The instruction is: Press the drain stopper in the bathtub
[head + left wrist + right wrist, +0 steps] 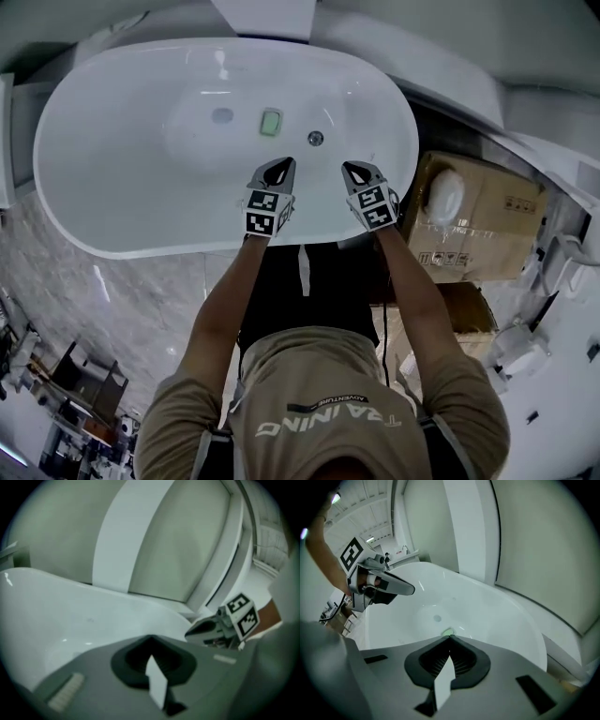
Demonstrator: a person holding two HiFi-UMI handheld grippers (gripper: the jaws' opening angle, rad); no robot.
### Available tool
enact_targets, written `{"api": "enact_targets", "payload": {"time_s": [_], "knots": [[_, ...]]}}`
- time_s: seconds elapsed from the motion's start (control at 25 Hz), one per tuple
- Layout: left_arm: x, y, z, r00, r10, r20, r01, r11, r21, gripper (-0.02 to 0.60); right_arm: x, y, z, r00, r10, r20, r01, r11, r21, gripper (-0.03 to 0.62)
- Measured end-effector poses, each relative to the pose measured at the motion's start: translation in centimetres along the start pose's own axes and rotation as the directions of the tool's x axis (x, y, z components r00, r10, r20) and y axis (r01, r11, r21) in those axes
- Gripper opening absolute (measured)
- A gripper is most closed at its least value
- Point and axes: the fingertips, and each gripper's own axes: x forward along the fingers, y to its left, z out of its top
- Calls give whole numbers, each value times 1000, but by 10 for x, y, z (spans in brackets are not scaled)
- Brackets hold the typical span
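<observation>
Bathtub (112, 187) holds drain stopper (222, 115); left hand-held gripper (283, 163) and right hand-held gripper (348, 167) closed, empty.

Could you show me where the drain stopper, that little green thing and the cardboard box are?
drain stopper (222, 115), head view, middle of the grey round disc.
green thing (271, 122), head view, middle of its top face.
cardboard box (497, 225), head view, bare part of its top panel.

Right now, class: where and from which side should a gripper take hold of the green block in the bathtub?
Probably across its narrower width, coming straight down from above: the green block lies flat on the bathtub floor, a rounded rectangle with nothing touching its long sides.
</observation>
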Motion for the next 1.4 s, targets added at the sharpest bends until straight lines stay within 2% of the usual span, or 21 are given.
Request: {"api": "enact_targets", "payload": {"time_s": [0.2, 0.32, 0.48, 0.76, 0.96, 1.08, 1.28, 1.4], "knots": [[40, 25, -36, 999, 18, -36, -19, 1000, -13, 2, 57, -9, -14, 997, 44, -64, -47, 998, -49, 9], [68, 41, -55, 998, 27, -57, -29, 999, -21, 2, 95, -18, -24, 996, 47, -77, -50, 998, -37, 9], [102, 56, -83, 997, 15, -80, -18, 999, -37, 2, 140, -22, -51, 991, 55, -122, -56, 998, -3, 9], [162, 75, -140, 991, -11, -135, -1, 997, -84, 2, 220, -39, -109, 973, 83, -217, -87, 996, -10, 9], [202, 93, -180, 984, -32, -173, 23, 998, -53, 2, 287, -55, -148, 964, 64, -257, -72, 997, -20, 9], [221, 105, -203, 981, -26, -193, 12, 997, -71, 2, 317, -53, -163, 960, 79, -270, -87, 996, -18, 9], [249, 113, -234, 976, -43, -213, 36, 999, -40, 2, 355, -50, -183, 948, 107, -301, -122, 992, -31, 9], [255, 120, -251, 974, -43, -221, 29, 998, -63, 2, 374, -50, -206, 936, 119, -333, -114, 993, 32, 9]]}}
